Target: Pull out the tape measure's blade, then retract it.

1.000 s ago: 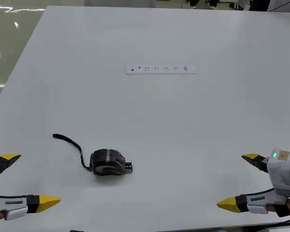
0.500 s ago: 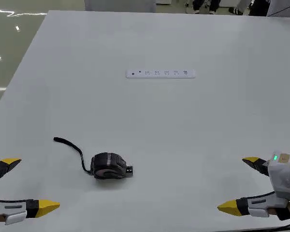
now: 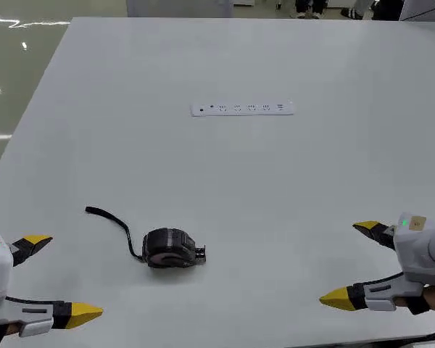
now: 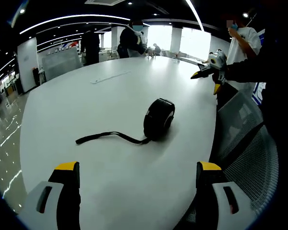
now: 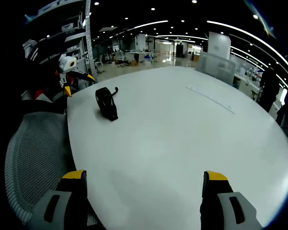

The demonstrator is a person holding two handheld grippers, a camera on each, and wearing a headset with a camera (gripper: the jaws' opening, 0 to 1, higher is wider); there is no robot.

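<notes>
Tape measure is sitting on the white worktop, near the front edge and left of middle, its blade tip pointing right. Power strip is lying flat toward the far edge, well apart from it. Left gripper is hovering at the front-left corner, jaws spread wide. Right gripper is hovering at the front-right, jaws equally wide. The 2 are flanking the case, touching nothing. Black strap is trailing from the case toward the left edge.
</notes>
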